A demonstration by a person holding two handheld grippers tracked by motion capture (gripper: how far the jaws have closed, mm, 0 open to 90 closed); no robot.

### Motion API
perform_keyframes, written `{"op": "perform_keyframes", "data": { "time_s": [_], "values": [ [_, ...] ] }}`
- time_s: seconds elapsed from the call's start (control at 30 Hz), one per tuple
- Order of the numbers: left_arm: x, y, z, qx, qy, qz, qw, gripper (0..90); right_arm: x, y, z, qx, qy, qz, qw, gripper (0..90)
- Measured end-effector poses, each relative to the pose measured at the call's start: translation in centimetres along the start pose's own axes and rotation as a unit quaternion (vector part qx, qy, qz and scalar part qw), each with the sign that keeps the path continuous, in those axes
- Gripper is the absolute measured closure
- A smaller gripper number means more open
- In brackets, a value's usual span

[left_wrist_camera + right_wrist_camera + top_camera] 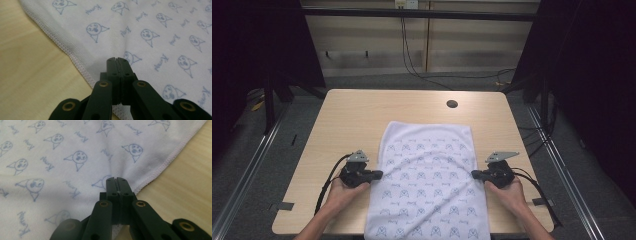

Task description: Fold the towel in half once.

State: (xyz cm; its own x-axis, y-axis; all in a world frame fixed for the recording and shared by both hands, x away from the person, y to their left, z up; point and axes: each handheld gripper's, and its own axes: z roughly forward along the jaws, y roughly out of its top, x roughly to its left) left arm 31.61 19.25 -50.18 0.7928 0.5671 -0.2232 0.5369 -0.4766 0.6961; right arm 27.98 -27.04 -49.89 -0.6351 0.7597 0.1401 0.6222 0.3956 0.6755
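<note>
Between the two tongs lies a white towel with little blue faces on it. Left tongs are pinched tight on the towel's left edge, and right tongs are pinched tight on its right edge. Each is held by a hand. Under them is the light wooden bench, and the towel's near end hangs over the bench's front edge.

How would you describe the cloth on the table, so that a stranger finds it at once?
On the pale wooden table lies a white towel, hanging over the near edge between the left tongs and right tongs. Small blue cartoon faces and a stitched hem mark it out.
</note>
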Motion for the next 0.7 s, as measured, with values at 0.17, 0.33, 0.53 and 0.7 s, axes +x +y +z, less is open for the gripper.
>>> {"op": "perform_keyframes", "data": {
  "time_s": [0.17, 0.33, 0.53, 0.7],
  "values": [
    [-1.9, -1.0, -0.9, 0.019, -0.011, 0.015, 0.9997, 89.0, 1.3, -1.2, -1.0, 0.007, 0.009, -0.007, 0.9999, 89.5],
    [-3.5, -2.3, -2.0, 0.033, -0.033, 0.014, 0.9988, 88.5, 2.9, -2.5, -2.1, 0.014, 0.025, -0.010, 0.9995, 89.5],
    [-5.6, -3.4, -3.0, 0.052, -0.065, 0.031, 0.9961, 87.5, 4.9, -3.9, -3.5, 0.030, 0.048, -0.018, 0.9983, 89.4],
    [-4.9, -3.0, -4.1, -0.002, -0.058, 0.015, 0.9982, 86.7, 6.2, -4.6, -4.3, 0.036, 0.053, -0.014, 0.9978, 86.9]
  ]
}}
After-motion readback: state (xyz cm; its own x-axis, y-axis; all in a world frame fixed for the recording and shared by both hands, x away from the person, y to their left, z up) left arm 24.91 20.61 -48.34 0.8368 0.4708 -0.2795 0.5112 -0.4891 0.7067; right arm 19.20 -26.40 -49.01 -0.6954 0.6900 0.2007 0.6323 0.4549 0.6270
